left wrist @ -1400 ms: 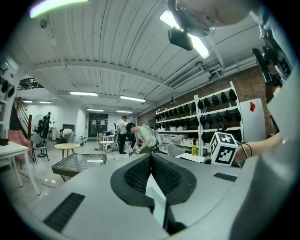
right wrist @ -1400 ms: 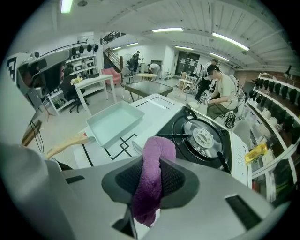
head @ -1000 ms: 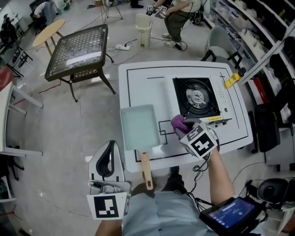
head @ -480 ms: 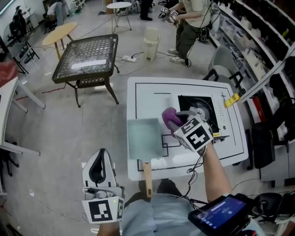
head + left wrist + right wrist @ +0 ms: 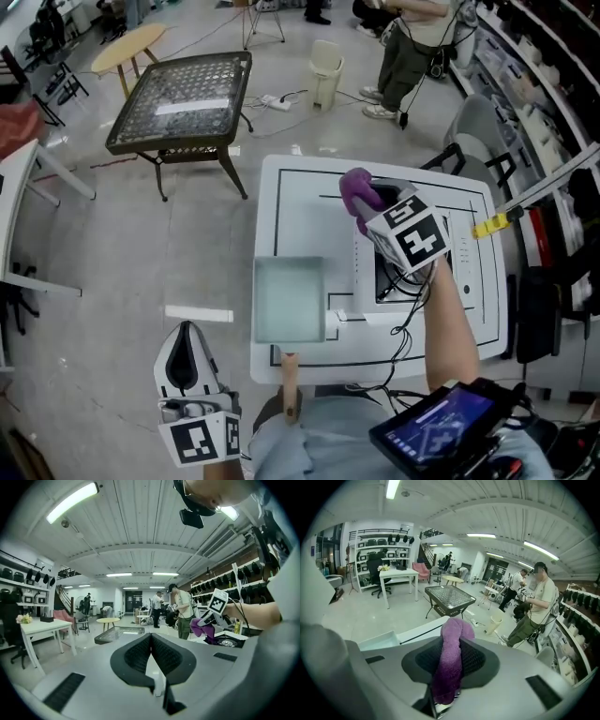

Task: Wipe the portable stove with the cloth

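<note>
The right claw (image 5: 367, 208) is pinching the purple cloth (image 5: 357, 191) firmly above the portable stove (image 5: 385, 270) on the white counter (image 5: 300, 211), seemingly to start wiping, while the left claw (image 5: 151, 654), closed with nothing in it, is idling clear of the counter.

The right gripper (image 5: 371, 206) and its arm cover most of the stove (image 5: 384, 281). The cloth's (image 5: 449, 658) lower end is lost between the jaws. A bystander (image 5: 408, 47) is cut off by the top edge.
</note>
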Tool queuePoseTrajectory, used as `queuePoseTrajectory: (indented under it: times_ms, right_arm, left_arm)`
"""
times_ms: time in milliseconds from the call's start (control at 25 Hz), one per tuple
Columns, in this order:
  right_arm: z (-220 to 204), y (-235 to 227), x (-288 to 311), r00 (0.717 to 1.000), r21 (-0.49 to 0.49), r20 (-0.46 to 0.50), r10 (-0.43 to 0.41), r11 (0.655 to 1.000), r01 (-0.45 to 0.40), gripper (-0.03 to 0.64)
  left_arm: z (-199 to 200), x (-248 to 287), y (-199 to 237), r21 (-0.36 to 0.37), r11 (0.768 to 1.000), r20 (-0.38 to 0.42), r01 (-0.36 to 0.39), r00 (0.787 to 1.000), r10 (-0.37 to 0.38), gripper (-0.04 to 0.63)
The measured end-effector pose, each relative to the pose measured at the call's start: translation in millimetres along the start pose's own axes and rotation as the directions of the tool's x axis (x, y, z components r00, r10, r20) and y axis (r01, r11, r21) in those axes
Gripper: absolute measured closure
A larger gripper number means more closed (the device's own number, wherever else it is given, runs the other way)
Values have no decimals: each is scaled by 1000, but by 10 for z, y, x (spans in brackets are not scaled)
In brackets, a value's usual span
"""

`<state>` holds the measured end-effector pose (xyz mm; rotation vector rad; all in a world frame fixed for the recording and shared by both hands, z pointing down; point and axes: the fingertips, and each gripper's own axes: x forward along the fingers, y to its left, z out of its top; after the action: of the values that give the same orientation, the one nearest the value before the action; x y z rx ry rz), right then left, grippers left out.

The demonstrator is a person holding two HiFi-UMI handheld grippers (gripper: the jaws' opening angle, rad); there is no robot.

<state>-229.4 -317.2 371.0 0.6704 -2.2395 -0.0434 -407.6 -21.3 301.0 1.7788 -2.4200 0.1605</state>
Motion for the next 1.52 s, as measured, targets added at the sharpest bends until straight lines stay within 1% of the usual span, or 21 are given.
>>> queuePoseTrajectory:
  times_ms: [120,360,440,560,760,1000,1120,1520]
  right_arm:
    - [-32,-256,245,1000,-18,-19,1,1000,-1,505]
    - [-60,-658,728,999,-36,-37,-1,999,0,505]
    - [-103,-731,858,999,-33,-48,7,999,-8,505]
    - [-147,-772,1023,998,-37,-62,20,999,-22,505]
    - [-305,-618,1237,988,-49,-130,78,995,-85,505]
    - [-595,-392,1243,968,-13,-216,126,991,-132,505]
    - [-674,-299,1176,965,-3,-227,130,991,-135,505]
    - [-787,-48,893,966,10,-221,131,991,-132,505]
  left_arm:
    - [-163,241,-103,-21,1000,-38,-10,999,9,577]
    - [-381,642,-182,-33,999,-101,-41,994,37,577]
    - [-449,733,-196,-39,998,-118,-52,992,47,577]
    - [-523,870,-218,-41,998,-123,-56,991,51,577]
    - [-613,949,-223,-48,996,-148,-69,987,61,577]
    - [-609,922,-176,-48,996,-147,-71,987,64,577]
    - [-592,883,-192,-47,997,-142,-57,989,50,577]
    - [-519,710,-266,-41,999,-117,9,993,-14,577]
